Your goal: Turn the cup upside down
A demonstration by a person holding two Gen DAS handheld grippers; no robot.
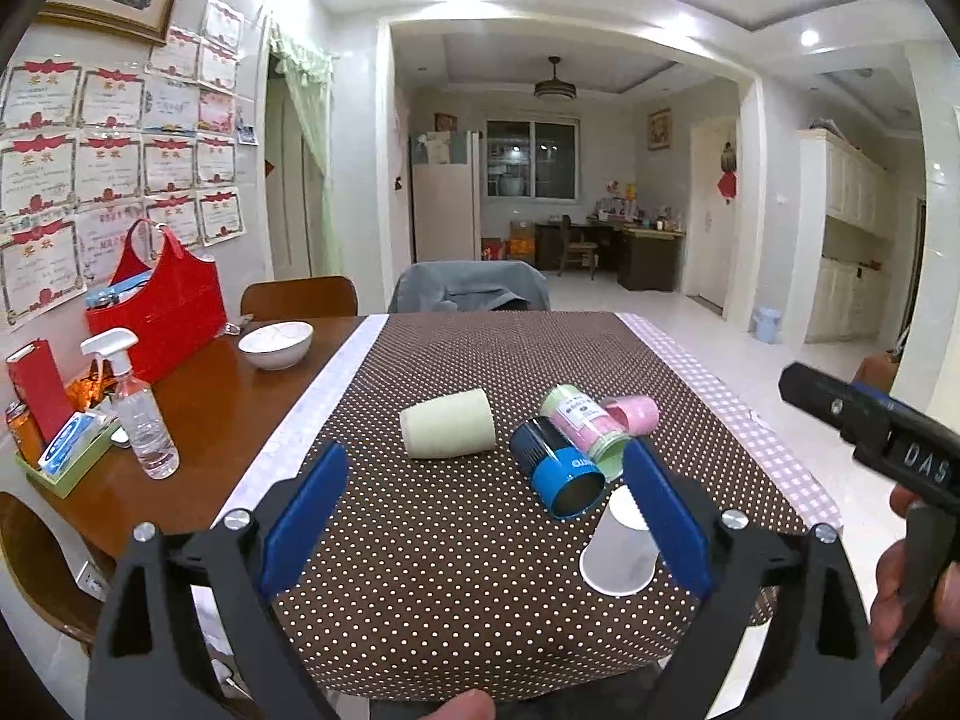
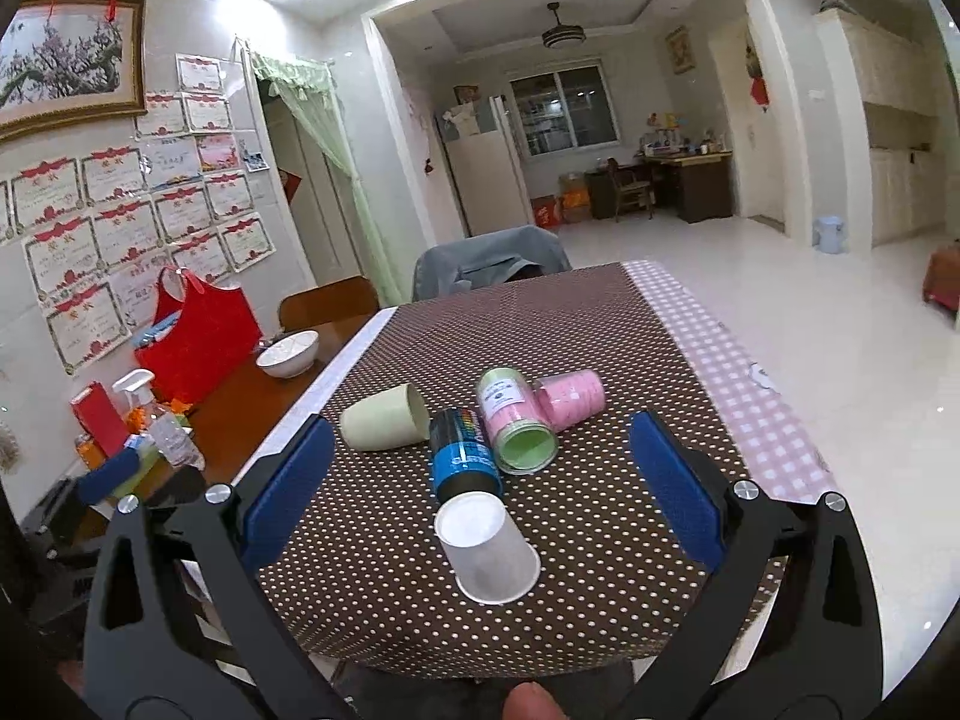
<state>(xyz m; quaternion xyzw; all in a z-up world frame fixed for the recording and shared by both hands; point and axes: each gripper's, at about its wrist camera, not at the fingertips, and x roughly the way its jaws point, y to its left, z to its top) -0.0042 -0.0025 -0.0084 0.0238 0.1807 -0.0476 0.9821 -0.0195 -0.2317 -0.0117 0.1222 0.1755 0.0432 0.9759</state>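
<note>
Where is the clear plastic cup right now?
The clear cup stands upside down near the front edge of the dotted tablecloth, right in front of the blue can, between the open right tongs.

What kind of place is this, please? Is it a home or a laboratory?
Most likely a family home, in its dining area. A dining table holds a white bowl, certificates cover the wall, and a refrigerator stands in the room beyond.
</note>
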